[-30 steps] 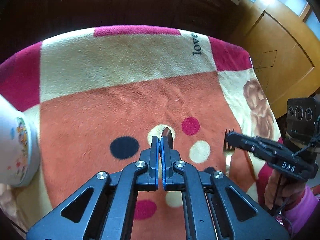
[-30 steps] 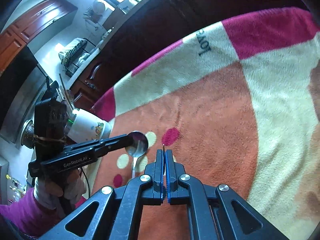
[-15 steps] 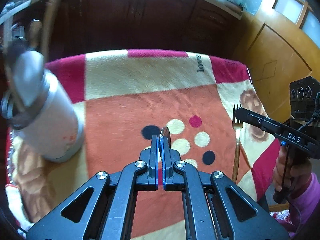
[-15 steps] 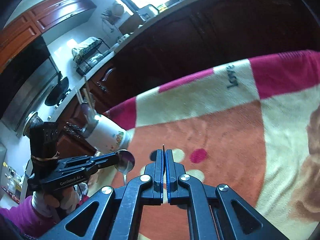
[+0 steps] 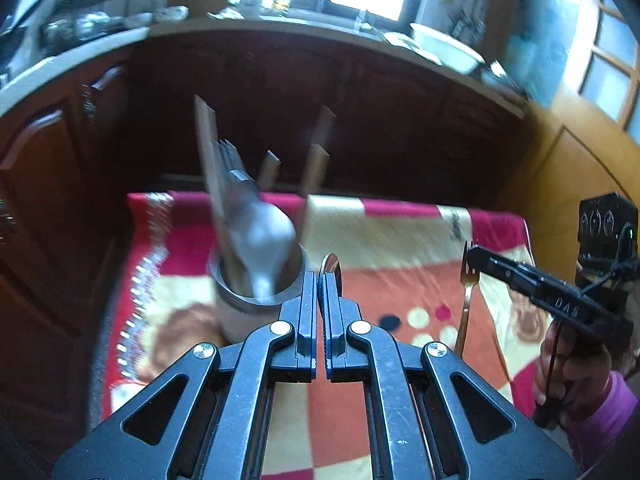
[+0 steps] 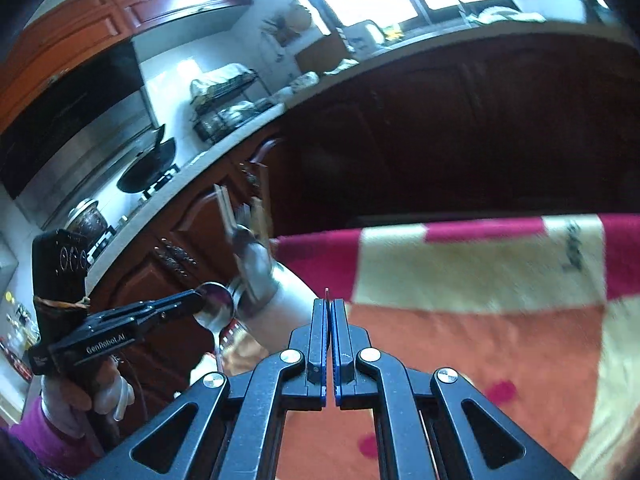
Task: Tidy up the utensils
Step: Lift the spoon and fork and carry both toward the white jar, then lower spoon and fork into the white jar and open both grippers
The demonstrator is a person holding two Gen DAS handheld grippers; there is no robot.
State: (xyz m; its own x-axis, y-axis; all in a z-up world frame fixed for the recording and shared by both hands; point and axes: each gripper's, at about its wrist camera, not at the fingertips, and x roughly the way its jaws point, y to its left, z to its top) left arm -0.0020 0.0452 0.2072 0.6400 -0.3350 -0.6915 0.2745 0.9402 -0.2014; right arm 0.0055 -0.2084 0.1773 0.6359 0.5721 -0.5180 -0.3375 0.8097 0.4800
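Note:
My left gripper (image 5: 320,280) is shut on a silver spoon (image 5: 331,267), whose bowl sticks up past the fingertips; it shows from the side in the right wrist view (image 6: 216,308). It is held just right of the utensil holder (image 5: 256,300), a white cup with a metal rim holding a ladle, a fork and wooden sticks. My right gripper (image 6: 329,304) is shut on a gold fork (image 5: 466,300), hanging tines up over the blanket at the right. The holder also shows in the right wrist view (image 6: 276,300).
A red, orange and cream blanket (image 5: 400,240) covers the table. Dark wooden cabinets (image 5: 360,120) stand behind it, with a cluttered counter above. A wooden door (image 5: 580,168) is at the right. A stove with a pan (image 6: 148,168) is at the far left.
Both grippers have risen and tilted up from the blanket with their utensils. The left one has swung left, bringing the spoon close beside the holder's rim.

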